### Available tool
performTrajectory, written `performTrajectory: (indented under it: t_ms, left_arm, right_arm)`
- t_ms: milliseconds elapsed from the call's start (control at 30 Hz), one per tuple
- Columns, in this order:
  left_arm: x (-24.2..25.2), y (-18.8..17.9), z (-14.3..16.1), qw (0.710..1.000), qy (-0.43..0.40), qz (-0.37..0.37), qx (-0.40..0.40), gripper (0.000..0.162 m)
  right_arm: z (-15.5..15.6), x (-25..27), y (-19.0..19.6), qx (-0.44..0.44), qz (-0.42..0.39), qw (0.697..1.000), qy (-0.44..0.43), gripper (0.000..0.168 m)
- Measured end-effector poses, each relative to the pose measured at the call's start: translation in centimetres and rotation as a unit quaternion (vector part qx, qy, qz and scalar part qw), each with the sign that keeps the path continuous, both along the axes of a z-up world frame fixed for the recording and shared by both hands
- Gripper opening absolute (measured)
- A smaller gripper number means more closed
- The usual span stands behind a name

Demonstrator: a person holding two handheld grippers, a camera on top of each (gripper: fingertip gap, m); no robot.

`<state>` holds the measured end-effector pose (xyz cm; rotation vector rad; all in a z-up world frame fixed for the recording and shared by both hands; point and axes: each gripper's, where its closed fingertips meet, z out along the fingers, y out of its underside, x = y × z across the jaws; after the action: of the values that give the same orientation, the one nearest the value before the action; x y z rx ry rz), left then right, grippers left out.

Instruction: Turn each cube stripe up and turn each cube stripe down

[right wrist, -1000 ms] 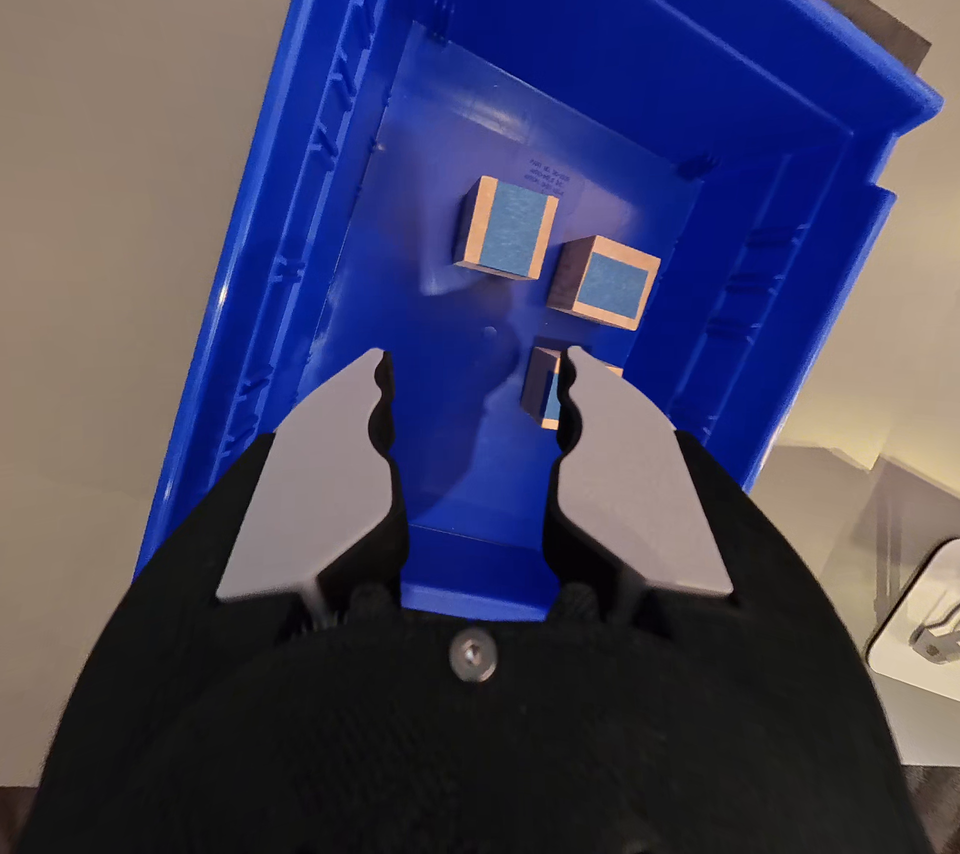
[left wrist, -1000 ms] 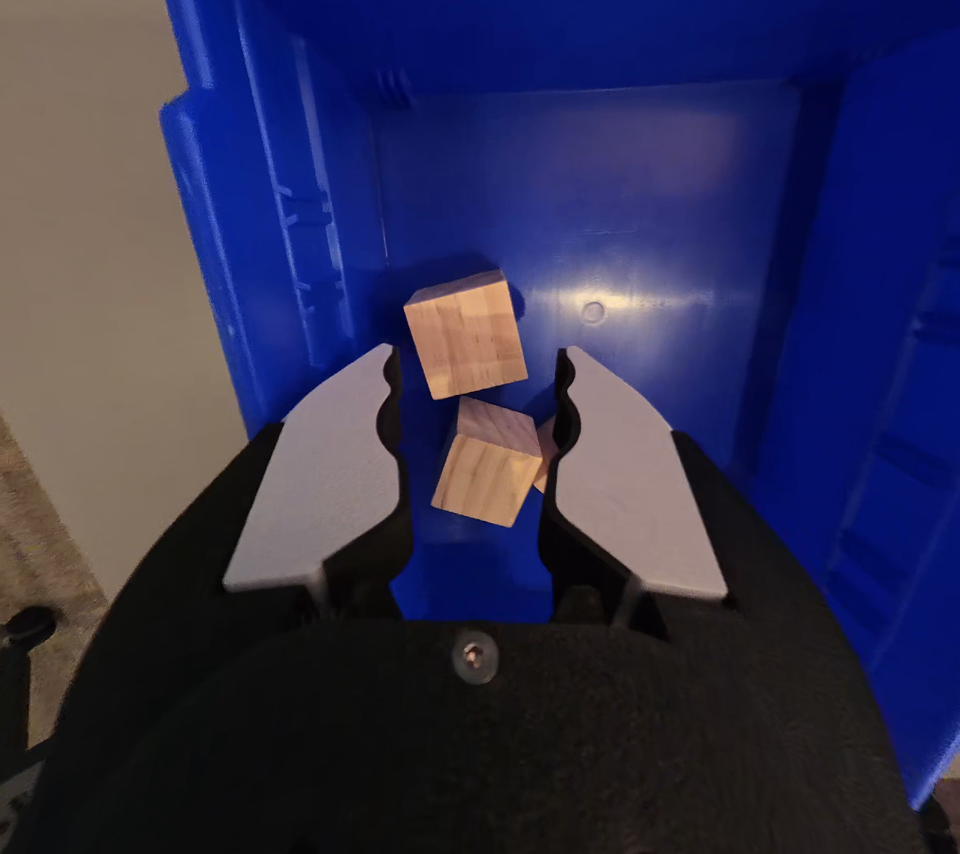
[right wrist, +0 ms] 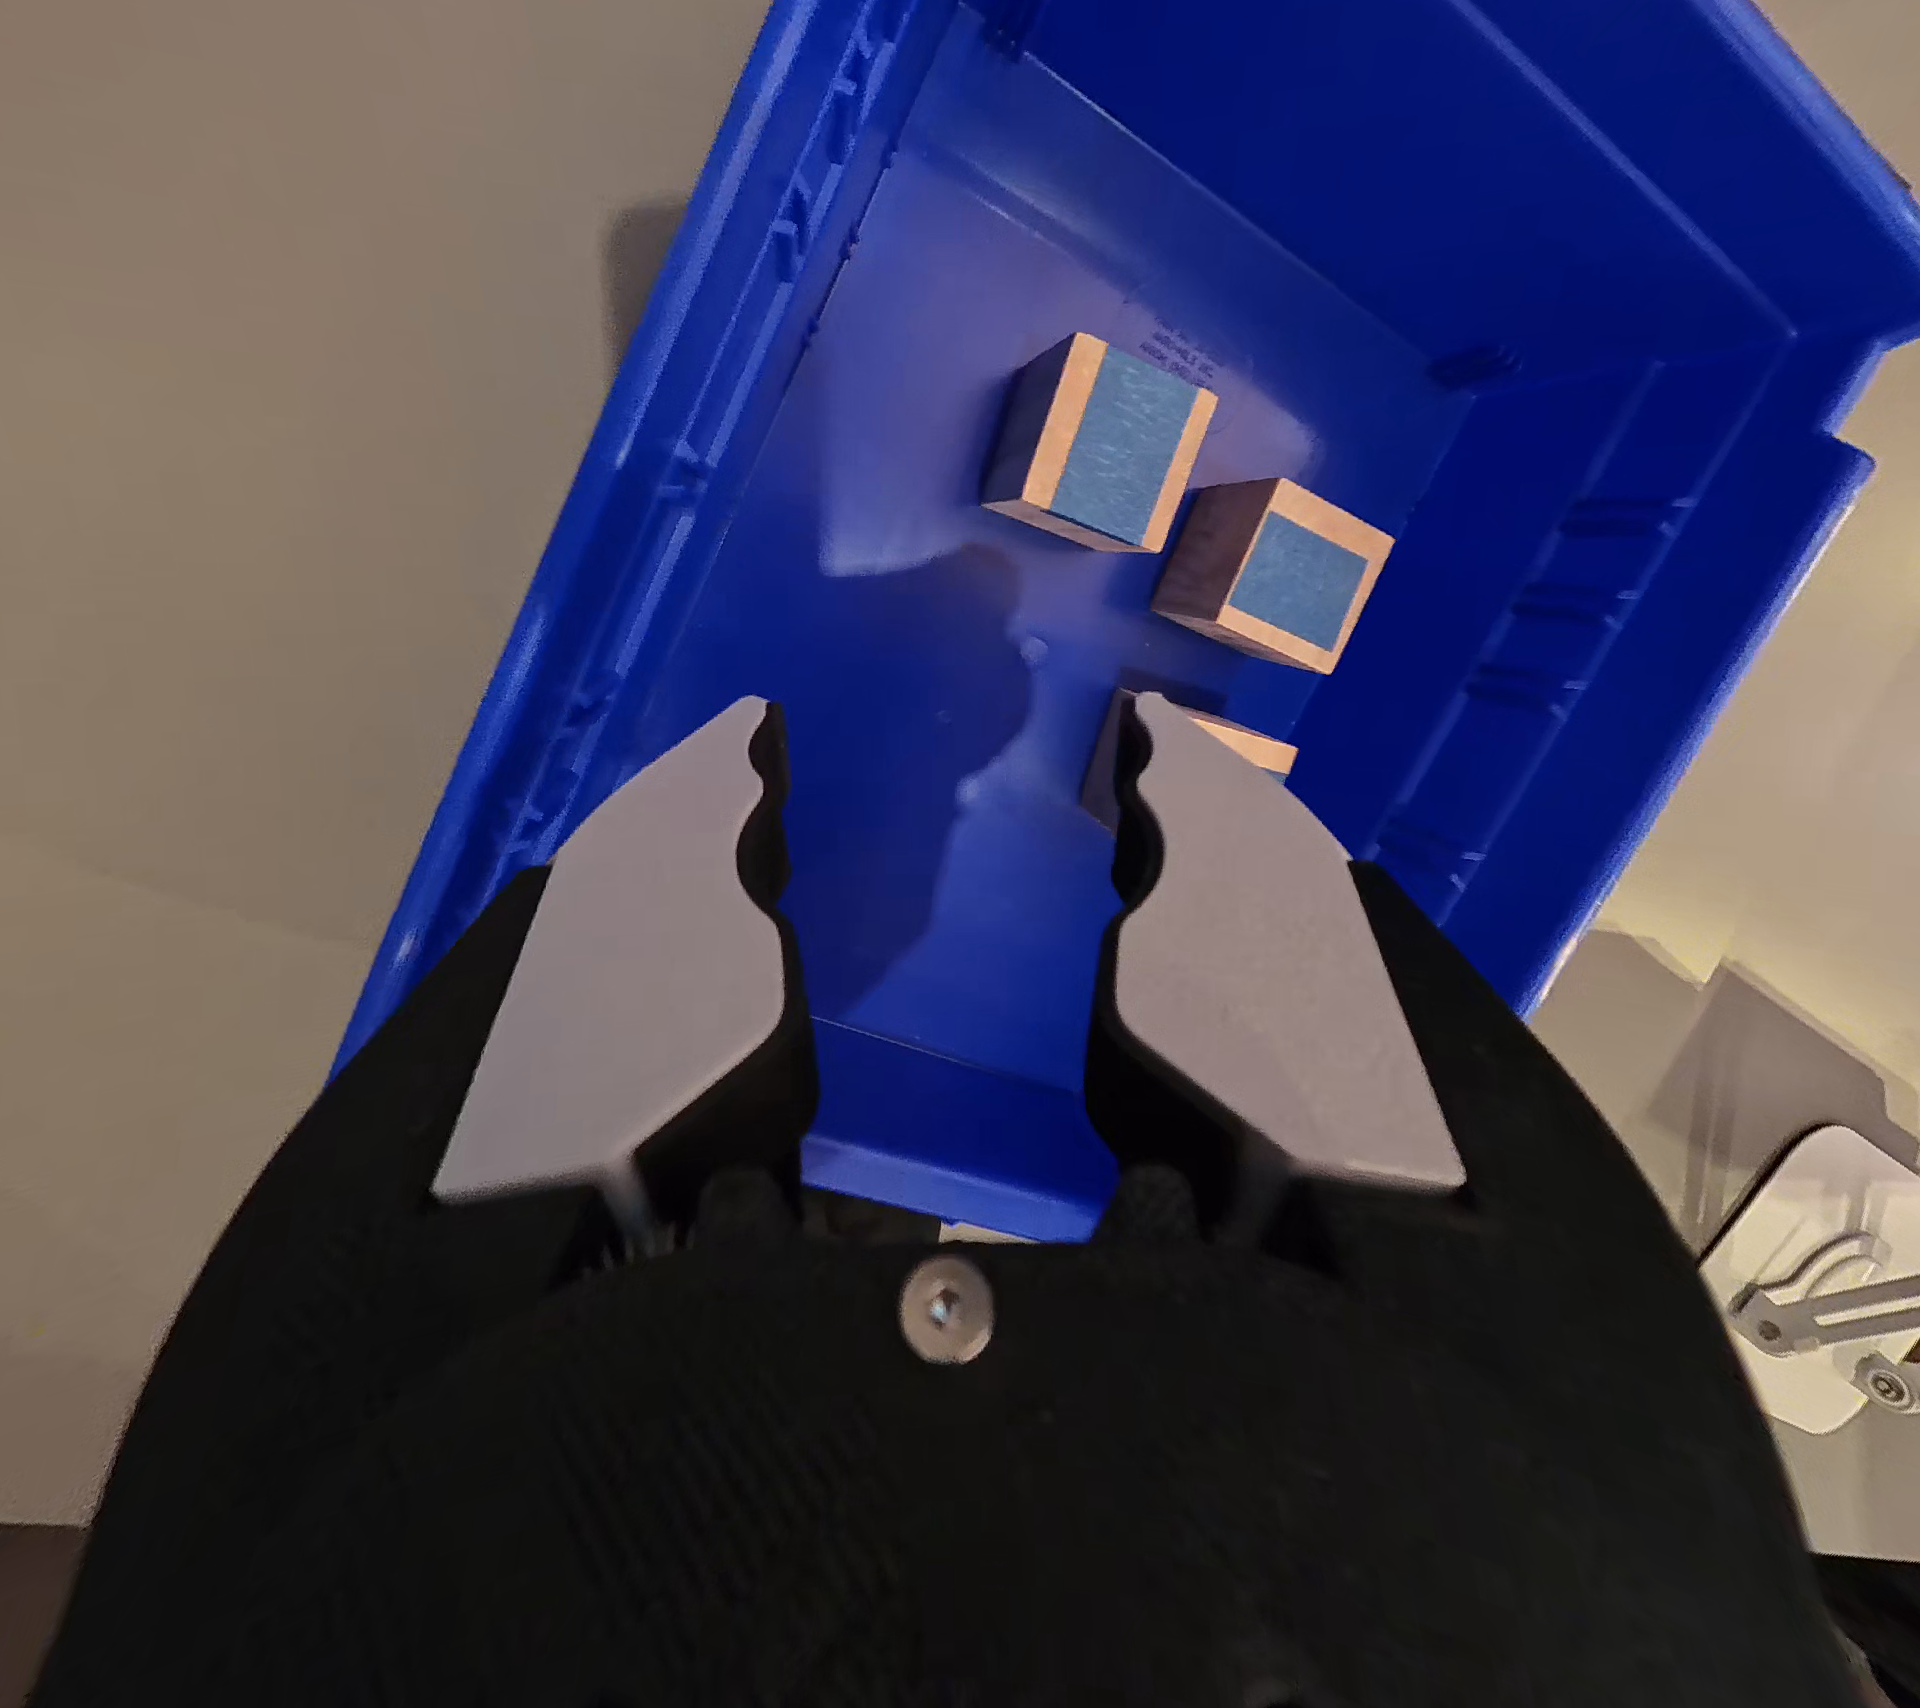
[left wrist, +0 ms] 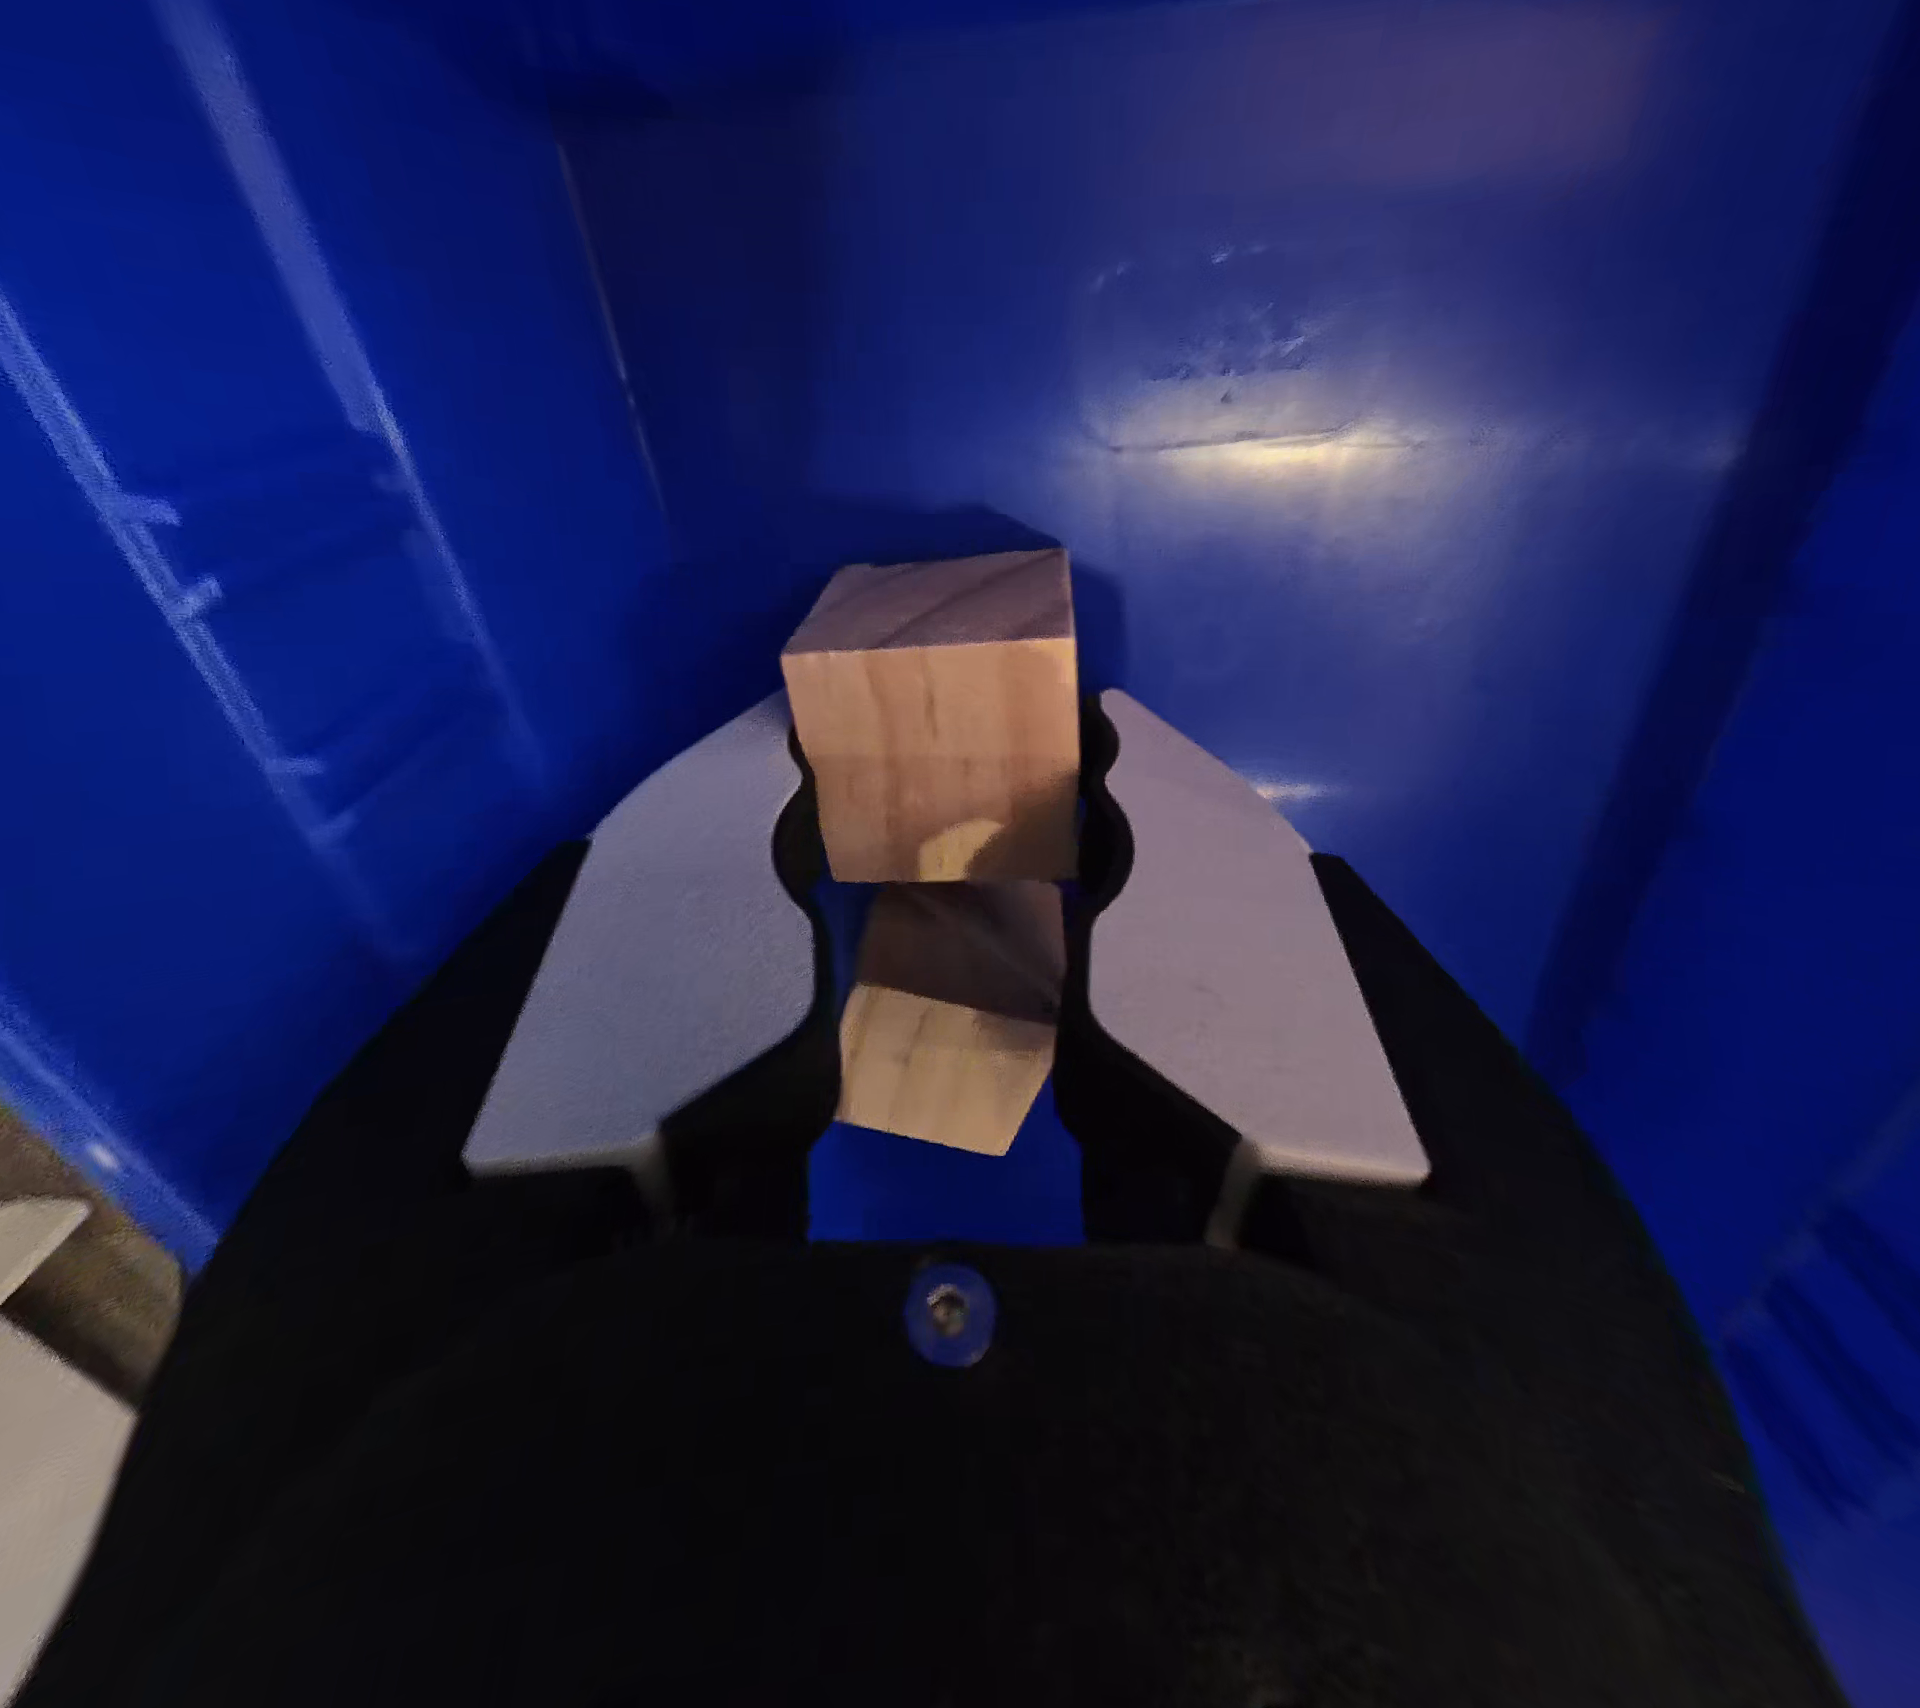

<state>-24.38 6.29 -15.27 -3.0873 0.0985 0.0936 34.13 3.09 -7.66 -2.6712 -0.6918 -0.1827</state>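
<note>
Wooden cube [left wrist: 930, 739], plain faces showing, sits clamped between the left gripper [left wrist: 940, 765] fingers inside the blue bin [left wrist: 1455, 308], apparently mid-flip and needing rotation, while the right gripper [right wrist: 951, 723] hovers open near three cubes, two showing stripes.

Left hand-held gripper [left wrist: 940, 785] clamped, right hand-held gripper [right wrist: 951, 754] agape
</note>
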Motion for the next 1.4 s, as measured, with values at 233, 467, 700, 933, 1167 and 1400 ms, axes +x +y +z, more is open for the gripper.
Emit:
performTrajectory:
  t_ms: [233, 467, 700, 933, 1167, 1400]
  left_arm:
    - [1.1, 1.1, 4.0, 0.996, -0.005, -0.031, 0.079, 0.047]
    - [11.2, 0.3, 17.1, 0.904, -0.26, -0.155, 0.302, 0.047]
    - [23.5, -8.2, 25.2, 0.715, -0.558, -0.33, 0.264, 0.046]
    - [28.7, -12.6, 25.1, 0.647, -0.632, -0.397, 0.158, 0.047]
    - [29.8, -14.4, 25.2, 0.617, -0.658, -0.415, 0.114, 0.047]
    - [28.9, -11.6, 23.7, 0.677, -0.575, -0.417, 0.191, 0.048]
  right_arm:
    - [0.5, -1.3, -0.1, 0.016, 0.018, 0.999, -0.022, 0.063]
    - [7.0, -11.0, 1.1, 0.225, 0.17, 0.959, 0.002, 0.056]
    - [14.7, -27.3, -5.5, 0.424, 0.412, 0.787, 0.175, 0.069]
    - [18.7, -31.6, -8.8, 0.502, 0.45, 0.705, 0.22, 0.064]
    - [18.1, -31.4, -9.2, 0.486, 0.461, 0.714, 0.205, 0.045]
    - [16.9, -22.2, -6.7, 0.394, 0.37, 0.822, 0.182, 0.045]
